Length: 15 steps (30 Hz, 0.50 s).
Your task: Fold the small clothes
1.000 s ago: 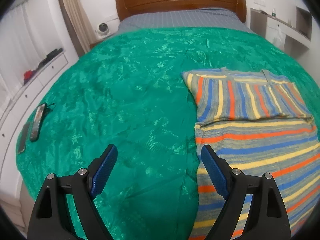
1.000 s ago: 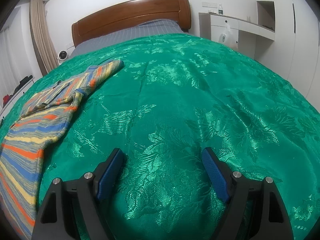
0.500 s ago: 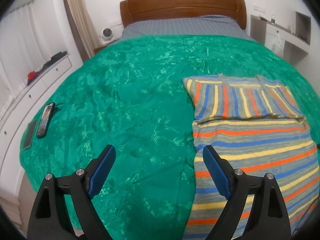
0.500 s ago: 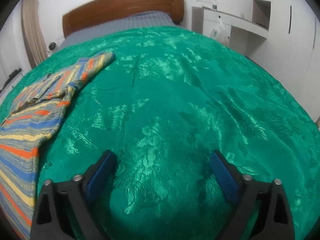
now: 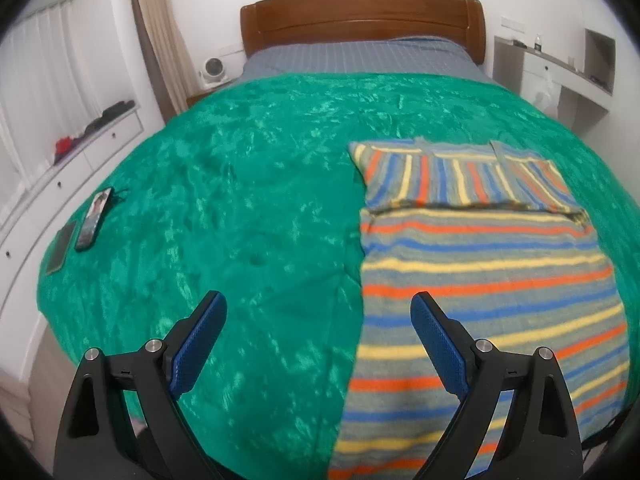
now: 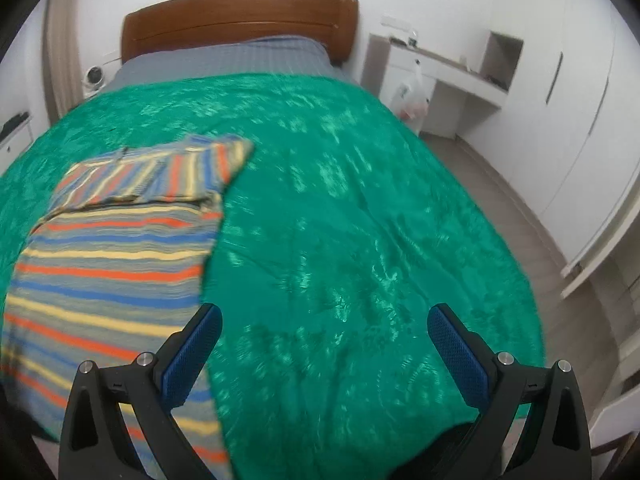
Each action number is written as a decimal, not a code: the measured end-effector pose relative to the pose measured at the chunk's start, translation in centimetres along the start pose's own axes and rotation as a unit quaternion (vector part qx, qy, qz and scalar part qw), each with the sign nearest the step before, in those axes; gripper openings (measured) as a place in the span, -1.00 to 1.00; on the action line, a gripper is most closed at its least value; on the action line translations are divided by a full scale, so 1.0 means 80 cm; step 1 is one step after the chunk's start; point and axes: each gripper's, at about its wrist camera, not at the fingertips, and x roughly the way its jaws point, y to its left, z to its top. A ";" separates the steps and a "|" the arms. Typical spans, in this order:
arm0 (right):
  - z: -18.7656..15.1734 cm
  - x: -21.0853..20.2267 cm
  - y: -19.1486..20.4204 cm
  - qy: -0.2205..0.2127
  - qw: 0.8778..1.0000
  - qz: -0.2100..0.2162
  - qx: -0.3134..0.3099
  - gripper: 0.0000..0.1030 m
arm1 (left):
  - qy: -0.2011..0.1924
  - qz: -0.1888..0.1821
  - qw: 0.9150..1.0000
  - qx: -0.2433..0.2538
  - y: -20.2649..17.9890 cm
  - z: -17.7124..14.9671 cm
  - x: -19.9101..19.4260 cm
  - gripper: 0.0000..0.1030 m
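Observation:
A striped knit garment [image 5: 480,276] in grey, blue, orange and yellow lies flat on the green bedspread [image 5: 240,220], its top part folded over with the stripes running upright. It also shows in the right wrist view [image 6: 108,256] at the left. My left gripper [image 5: 318,312] is open and empty, held above the bed's near edge, its right finger over the garment's left border. My right gripper [image 6: 324,324] is open and empty above the bedspread [image 6: 360,220], its left finger over the garment's right border.
Two phones [image 5: 92,220] lie at the bed's left edge. A wooden headboard [image 5: 360,16] and grey sheet are at the far end. White drawers [image 5: 72,152] stand left, a desk [image 6: 444,68] and wardrobe [image 6: 560,100] right, with floor beside the bed.
Both grippers have pulled back and up from the bed, so more of the bedspread and room shows. The right wrist view has swung so the garment lies closer under its left finger.

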 end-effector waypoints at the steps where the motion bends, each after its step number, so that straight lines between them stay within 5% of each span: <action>1: 0.001 -0.016 0.005 -0.010 1.000 -0.003 -0.011 0.97 | 0.001 0.000 1.000 0.001 -0.002 -0.004 -0.002 0.83; 15: 0.017 -0.073 0.030 -0.036 0.996 -0.057 -0.054 0.97 | 0.003 -0.012 1.000 -0.001 -0.010 -0.016 -0.018 0.85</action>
